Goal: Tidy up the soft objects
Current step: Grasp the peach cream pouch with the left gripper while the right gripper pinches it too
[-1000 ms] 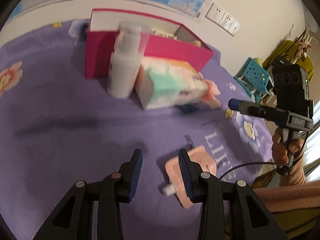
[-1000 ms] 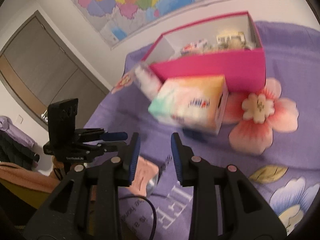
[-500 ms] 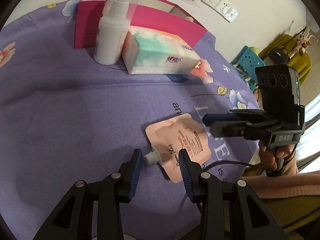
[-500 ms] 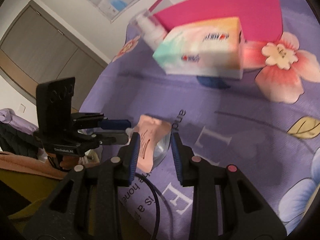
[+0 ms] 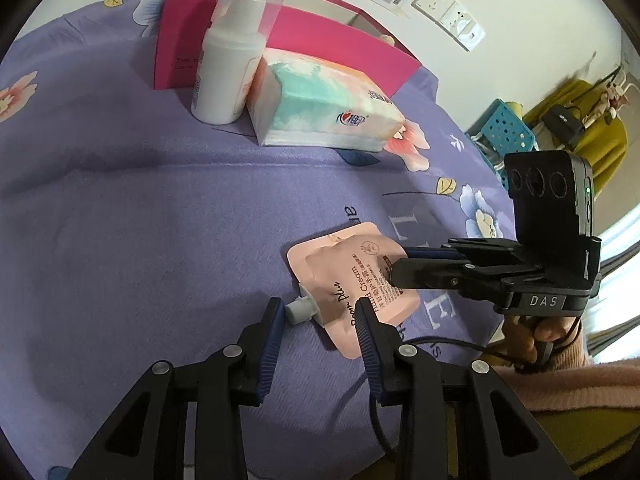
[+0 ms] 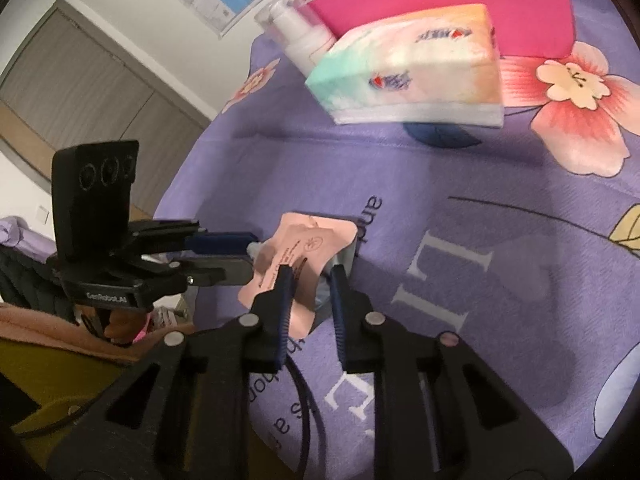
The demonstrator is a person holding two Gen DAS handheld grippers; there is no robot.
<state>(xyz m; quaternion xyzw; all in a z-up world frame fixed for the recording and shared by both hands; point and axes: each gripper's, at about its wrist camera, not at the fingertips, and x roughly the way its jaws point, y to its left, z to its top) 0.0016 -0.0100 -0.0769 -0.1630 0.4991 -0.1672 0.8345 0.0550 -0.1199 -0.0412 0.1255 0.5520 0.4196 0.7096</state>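
Four items lie on the purple floral cloth (image 5: 120, 208): one pink hand-cream pouch (image 5: 352, 272), one tissue pack (image 5: 324, 112), one white pump bottle (image 5: 228, 68), one open magenta box (image 5: 180, 52).

Pouch: flat near the cloth's front edge, white cap (image 5: 300, 309) toward the left gripper (image 5: 318, 314).

Left gripper, one: clenched to its narrowest, fingers flanking the capped corner; whether the pads press on it, I cannot tell.

Right gripper (image 6: 310, 280), one: jaws closing, the pouch's opposite end between them and lifted, bent, from the cloth.

Tissue pack: lying just in front of the box, beside the upright bottle.

One hand (image 5: 532, 336) in a pink sleeve grips the right gripper's handle.
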